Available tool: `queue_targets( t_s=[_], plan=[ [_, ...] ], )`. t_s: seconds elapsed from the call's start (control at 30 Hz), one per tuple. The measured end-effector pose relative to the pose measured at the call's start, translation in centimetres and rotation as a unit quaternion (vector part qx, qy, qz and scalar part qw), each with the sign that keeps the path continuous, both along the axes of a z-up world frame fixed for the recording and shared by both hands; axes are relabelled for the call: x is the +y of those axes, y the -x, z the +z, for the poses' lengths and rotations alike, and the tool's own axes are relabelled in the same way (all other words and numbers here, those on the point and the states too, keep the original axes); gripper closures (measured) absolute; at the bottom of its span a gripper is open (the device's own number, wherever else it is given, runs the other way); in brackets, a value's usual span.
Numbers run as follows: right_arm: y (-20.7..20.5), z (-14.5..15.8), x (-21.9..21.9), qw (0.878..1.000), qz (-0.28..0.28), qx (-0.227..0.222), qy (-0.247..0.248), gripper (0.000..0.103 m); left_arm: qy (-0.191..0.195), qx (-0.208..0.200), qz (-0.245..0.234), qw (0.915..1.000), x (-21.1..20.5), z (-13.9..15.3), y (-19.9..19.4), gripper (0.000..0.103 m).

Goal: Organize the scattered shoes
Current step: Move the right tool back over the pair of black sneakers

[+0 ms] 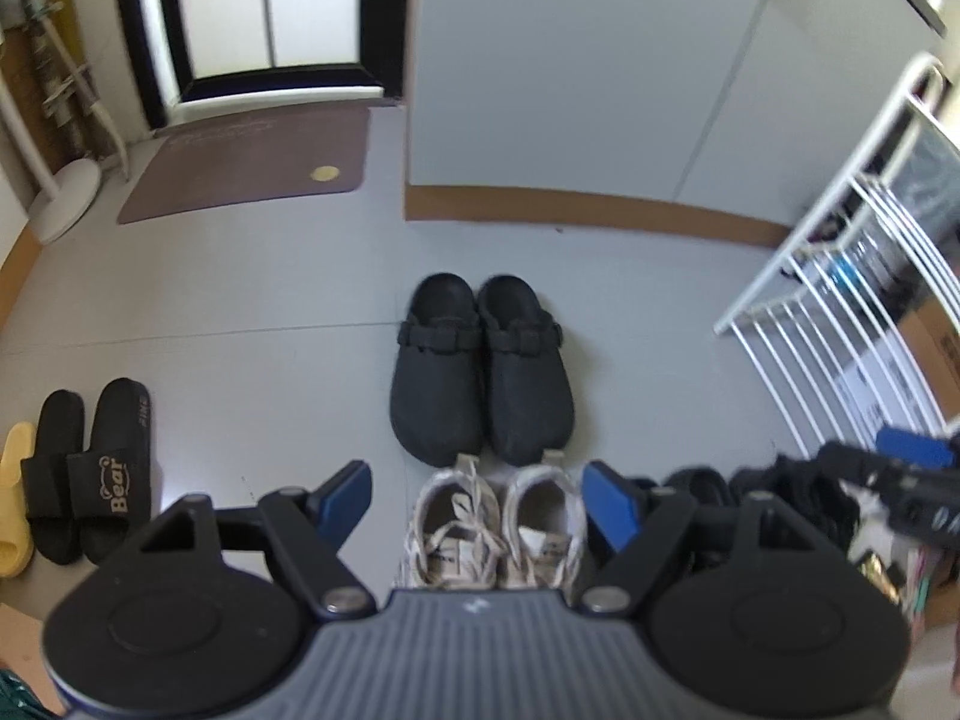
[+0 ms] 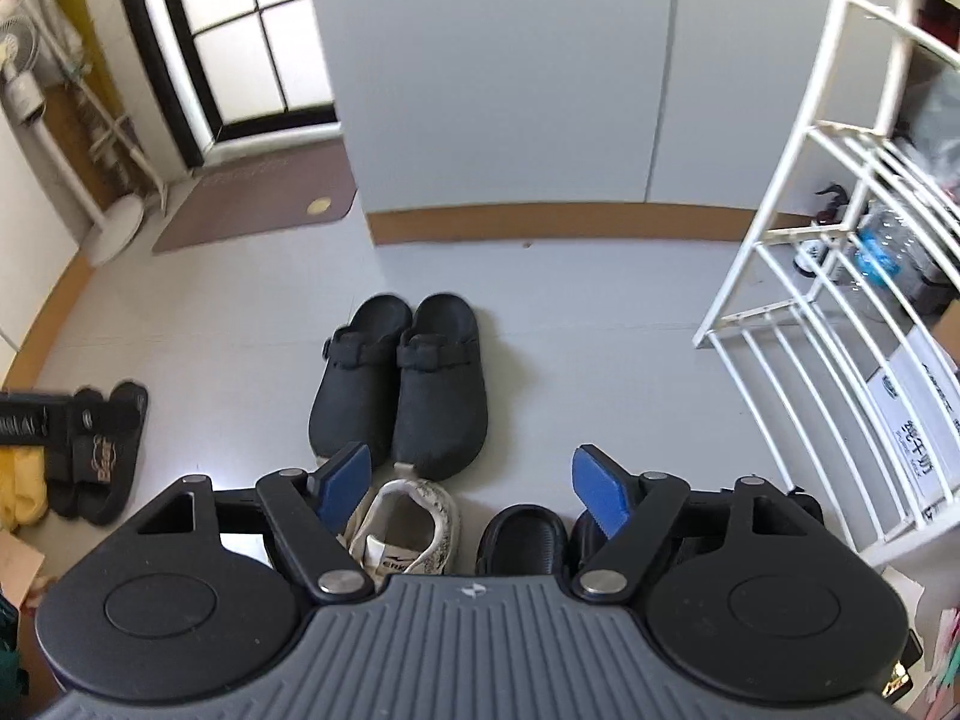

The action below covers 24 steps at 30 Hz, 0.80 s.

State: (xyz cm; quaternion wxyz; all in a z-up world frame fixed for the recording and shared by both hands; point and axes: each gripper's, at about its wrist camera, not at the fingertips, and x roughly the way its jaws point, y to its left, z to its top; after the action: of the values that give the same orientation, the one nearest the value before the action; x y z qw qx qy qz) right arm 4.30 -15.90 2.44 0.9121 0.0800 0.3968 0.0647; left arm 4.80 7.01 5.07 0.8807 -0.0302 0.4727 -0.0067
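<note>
A pair of black clogs (image 1: 480, 369) (image 2: 399, 381) stands side by side on the grey floor. Right in front of them, nearer me, sits a pair of beige laced sneakers (image 1: 492, 531); one sneaker (image 2: 408, 525) shows in the right wrist view. My left gripper (image 1: 477, 495) hovers above the sneakers, open, with nothing pinched. My right gripper (image 2: 471, 483) is open too, above a pair of black slides (image 2: 525, 537) beside the sneaker. Black "Bear" slides (image 1: 87, 474) (image 2: 102, 456) and a yellow slipper (image 1: 13, 498) lie at the left.
A white wire shoe rack (image 1: 840, 312) (image 2: 840, 276) stands at the right, with boxes and bottles behind it. A brown doormat (image 1: 252, 165) lies before a glass door at the back left. A white cabinet (image 2: 510, 72) is straight ahead. The other gripper (image 1: 906, 480) shows at the right of the left wrist view.
</note>
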Motion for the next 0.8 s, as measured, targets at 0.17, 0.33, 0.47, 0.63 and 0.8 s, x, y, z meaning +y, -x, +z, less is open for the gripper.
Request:
queue_targets(
  t_s=[0.17, 0.33, 0.47, 0.63, 0.8],
  plan=[
    [1.9, -0.3, -2.2, 1.000, -0.009, 0.011, -0.003, 0.024, -0.011, -0.004, -0.026, 0.9996, -0.3, 0.2, 1.2, 0.024],
    [3.4, -0.5, -3.9, 0.999, -0.029, 0.021, 0.025, 0.024, -0.004, -0.006, -0.044, 0.9990, -0.6, 0.4, 2.0, 0.024],
    [4.6, 0.1, -4.8, 0.998, -0.043, 0.029, 0.041, 0.024, 0.009, -0.010, -0.064, 0.9979, -1.5, 1.1, 2.4, 0.024],
    [6.6, 2.1, -5.9, 0.997, -0.052, 0.030, 0.053, 0.023, 0.020, -0.017, -0.077, 0.9967, -2.9, 1.6, 2.3, 0.024],
    [7.5, 1.9, -7.5, 0.997, -0.061, 0.029, 0.046, 0.019, 0.023, -0.016, -0.086, 0.9959, -3.8, 1.4, 2.3, 0.024]
  ],
)
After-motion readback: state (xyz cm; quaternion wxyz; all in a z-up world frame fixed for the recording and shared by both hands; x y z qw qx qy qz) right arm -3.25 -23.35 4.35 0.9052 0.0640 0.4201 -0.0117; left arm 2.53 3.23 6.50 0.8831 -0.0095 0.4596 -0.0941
